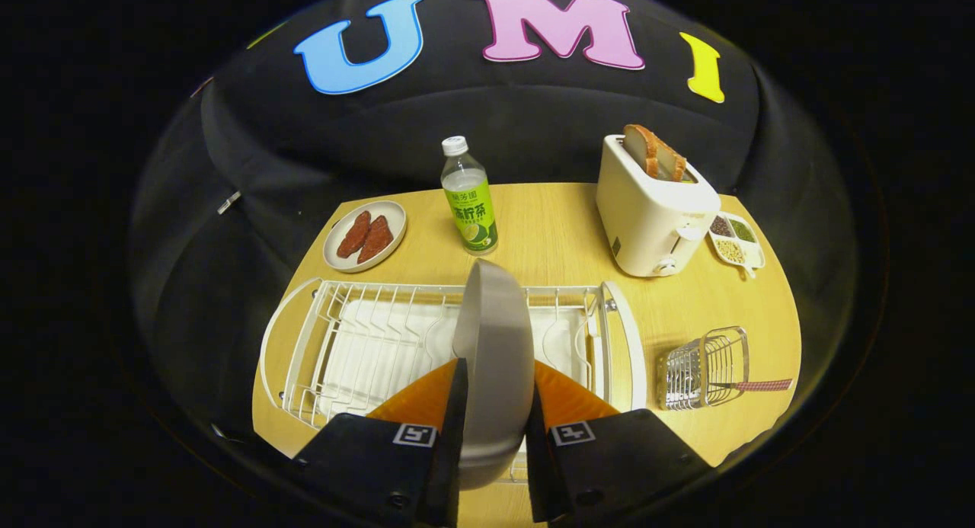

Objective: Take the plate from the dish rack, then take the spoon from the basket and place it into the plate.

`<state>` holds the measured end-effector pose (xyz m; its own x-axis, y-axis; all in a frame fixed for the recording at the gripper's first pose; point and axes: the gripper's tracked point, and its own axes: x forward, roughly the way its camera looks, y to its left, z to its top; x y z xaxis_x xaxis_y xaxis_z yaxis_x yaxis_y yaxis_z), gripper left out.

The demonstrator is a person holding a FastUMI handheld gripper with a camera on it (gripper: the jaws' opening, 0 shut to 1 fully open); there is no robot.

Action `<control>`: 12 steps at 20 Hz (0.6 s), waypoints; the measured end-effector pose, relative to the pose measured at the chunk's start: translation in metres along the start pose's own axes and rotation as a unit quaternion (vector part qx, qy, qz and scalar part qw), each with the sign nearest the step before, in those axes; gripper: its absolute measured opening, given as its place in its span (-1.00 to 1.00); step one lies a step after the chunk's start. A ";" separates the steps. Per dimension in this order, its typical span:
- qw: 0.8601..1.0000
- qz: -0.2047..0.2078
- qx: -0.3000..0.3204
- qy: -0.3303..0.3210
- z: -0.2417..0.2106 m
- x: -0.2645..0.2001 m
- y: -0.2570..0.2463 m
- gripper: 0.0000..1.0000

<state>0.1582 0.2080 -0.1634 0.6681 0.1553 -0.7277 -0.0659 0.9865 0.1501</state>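
Note:
A grey plate [493, 337] stands on edge between my fingers, and my gripper [495, 376] is shut on its rim. The plate rises above the white wire dish rack [366, 337], which spreads across the wooden table just beyond the fingers. Whether the plate's lower edge still rests in the rack is hidden by the fingers. To the right of the rack lies a small metal wire basket [704, 368] on its side, with the spoon's red checked handle [762, 385] sticking out to the right.
Beyond the rack stand a green-labelled bottle [468, 200], a small plate with red meat slices [366, 236], a white toaster with bread [655, 208] and a divided dish of beans [735, 240]. Bare wooden table [564, 238] lies between bottle and toaster.

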 end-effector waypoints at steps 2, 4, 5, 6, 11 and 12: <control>1.000 -0.010 -0.005 -0.005 0.004 -0.004 0.005 -0.26; 1.000 -0.020 -0.016 -0.016 0.012 -0.007 0.009 -0.26; 0.999 -0.025 -0.022 -0.023 0.016 -0.010 0.009 -0.26; 0.999 -0.028 -0.028 -0.028 0.020 -0.012 0.010 -0.26; 0.997 -0.043 -0.041 -0.043 0.029 -0.021 0.010 -0.27; 0.997 -0.044 -0.039 -0.043 0.029 -0.022 0.008 -0.27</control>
<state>0.1648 0.2109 -0.1270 0.7352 0.0658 -0.6746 -0.0595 0.9977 0.0324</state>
